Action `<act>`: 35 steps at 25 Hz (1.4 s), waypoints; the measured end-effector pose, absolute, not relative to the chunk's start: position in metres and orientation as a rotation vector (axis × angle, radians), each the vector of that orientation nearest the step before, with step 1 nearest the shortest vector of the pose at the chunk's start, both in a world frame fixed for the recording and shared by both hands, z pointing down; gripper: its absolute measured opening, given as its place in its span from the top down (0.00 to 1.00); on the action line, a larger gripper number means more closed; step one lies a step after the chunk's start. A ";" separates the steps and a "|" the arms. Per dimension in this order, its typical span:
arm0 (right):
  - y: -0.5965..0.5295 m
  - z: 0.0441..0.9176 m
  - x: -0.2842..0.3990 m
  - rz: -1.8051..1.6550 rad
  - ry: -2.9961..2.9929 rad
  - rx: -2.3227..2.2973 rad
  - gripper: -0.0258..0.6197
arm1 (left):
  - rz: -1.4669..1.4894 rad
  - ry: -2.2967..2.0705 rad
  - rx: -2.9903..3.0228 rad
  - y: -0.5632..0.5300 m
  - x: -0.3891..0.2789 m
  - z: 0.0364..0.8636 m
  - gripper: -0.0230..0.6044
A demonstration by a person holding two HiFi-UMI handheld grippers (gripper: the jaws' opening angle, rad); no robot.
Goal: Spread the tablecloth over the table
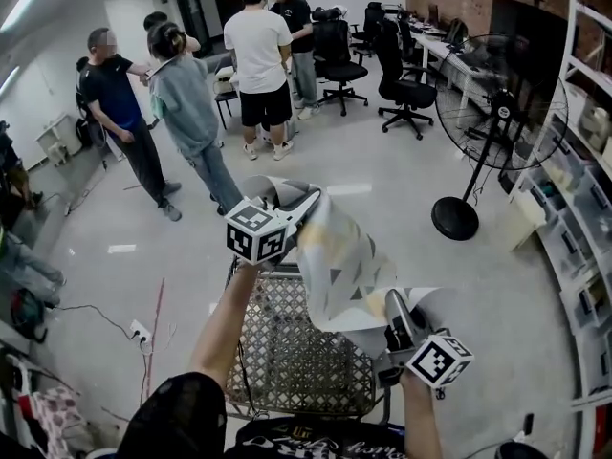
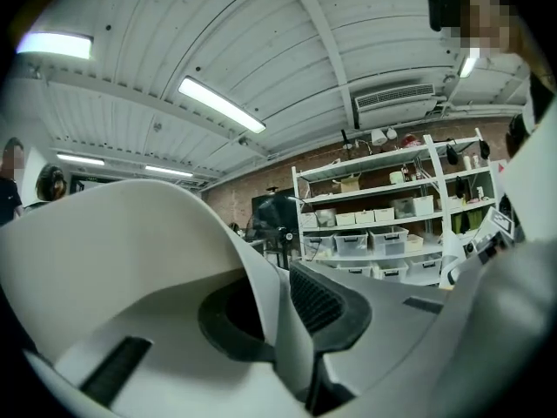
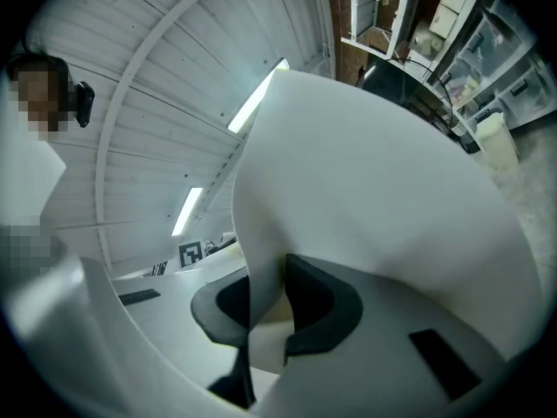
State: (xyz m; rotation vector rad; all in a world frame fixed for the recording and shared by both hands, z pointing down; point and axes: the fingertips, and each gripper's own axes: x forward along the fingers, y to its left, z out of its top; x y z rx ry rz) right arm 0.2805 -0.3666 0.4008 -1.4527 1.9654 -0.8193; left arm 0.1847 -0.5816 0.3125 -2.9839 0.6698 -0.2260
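Note:
A white tablecloth with a grey triangle print hangs in folds between my two grippers, above a metal mesh table. My left gripper is raised over the table's far edge and is shut on one edge of the cloth. In the left gripper view the cloth bulges up from the left gripper, with a thin fold pinched between the dark pads. My right gripper is lower, near the table's right side, and grips the other end. In the right gripper view the cloth rises from the right gripper.
Several people stand on the floor beyond the table. A standing fan and shelves are on the right, with office chairs at the back. A power strip and cables lie on the floor to the left.

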 end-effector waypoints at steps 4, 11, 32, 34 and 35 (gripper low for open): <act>-0.409 0.394 0.266 -0.768 2.009 -1.501 0.88 | -0.199 0.805 -2.938 -0.626 0.130 0.308 0.86; -0.456 0.400 0.232 -0.759 2.069 -1.494 0.89 | -0.349 1.002 -2.760 -0.668 0.033 0.327 0.86; -0.427 0.465 0.194 -1.022 2.039 -1.587 0.92 | -0.485 1.502 -2.940 -0.583 -0.142 0.466 0.85; -0.411 0.468 0.206 -1.037 2.020 -1.603 0.92 | -0.455 1.590 -2.988 -0.560 -0.142 0.482 0.85; -0.403 0.472 0.211 -1.054 2.016 -1.598 0.92 | -0.444 1.628 -3.003 -0.548 -0.141 0.489 0.85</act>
